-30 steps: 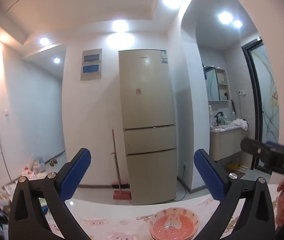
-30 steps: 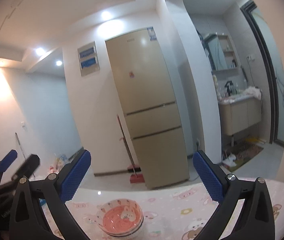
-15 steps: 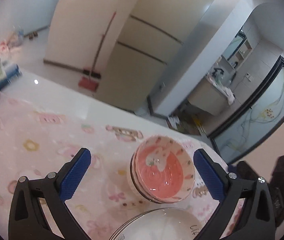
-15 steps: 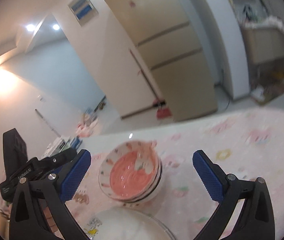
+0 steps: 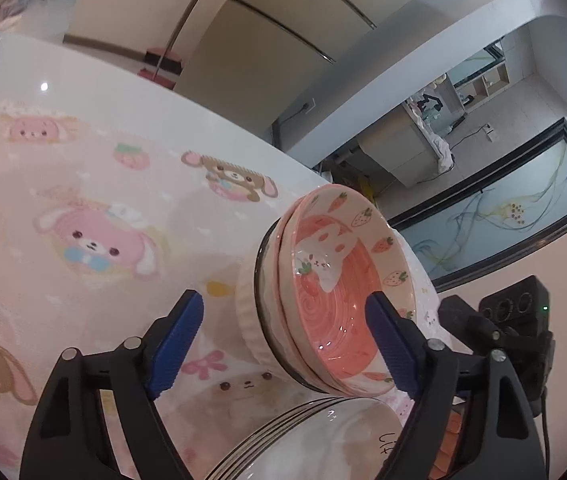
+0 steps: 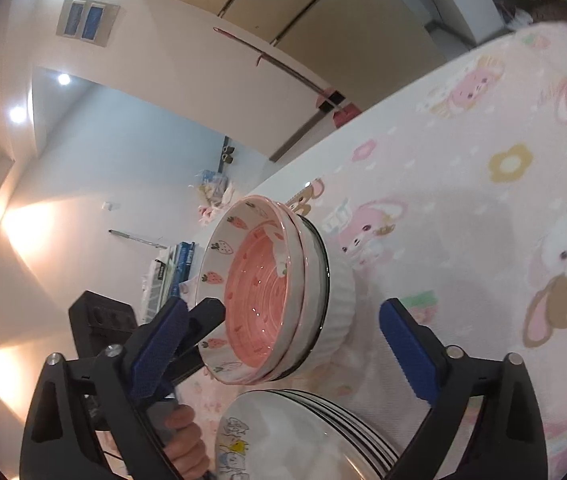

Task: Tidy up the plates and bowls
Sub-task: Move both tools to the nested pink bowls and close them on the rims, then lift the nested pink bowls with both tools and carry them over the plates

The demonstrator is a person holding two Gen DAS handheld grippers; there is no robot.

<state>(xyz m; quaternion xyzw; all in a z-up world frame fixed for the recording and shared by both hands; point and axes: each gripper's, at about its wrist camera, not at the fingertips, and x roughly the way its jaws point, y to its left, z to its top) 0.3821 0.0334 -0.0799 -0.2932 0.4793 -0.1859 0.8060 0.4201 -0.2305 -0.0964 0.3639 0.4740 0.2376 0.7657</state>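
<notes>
- Plates (image 5: 323, 440) stacked, lying just under and between both grippers' fingers, nearest the cameras.
- Left gripper (image 5: 283, 336) wide, jaws just closing, pads straddling the bowl stack (image 5: 339, 292) without touching.
- Right gripper (image 6: 279, 344) wide too, also closing, nothing gripped.
- Advice: centre the pads on opposite rims before squeezing, and lift level from the tablecloth (image 5: 83, 200).

- Bowls (image 5: 335, 280) sit nested in one stack on the counter (image 5: 83, 200), near its far edge.
- Plates (image 5: 315, 440) sit stacked just before the bowls.
- A fridge (image 5: 243, 40) stands beyond the far edge, a broom (image 5: 163, 56) beside it.
</notes>
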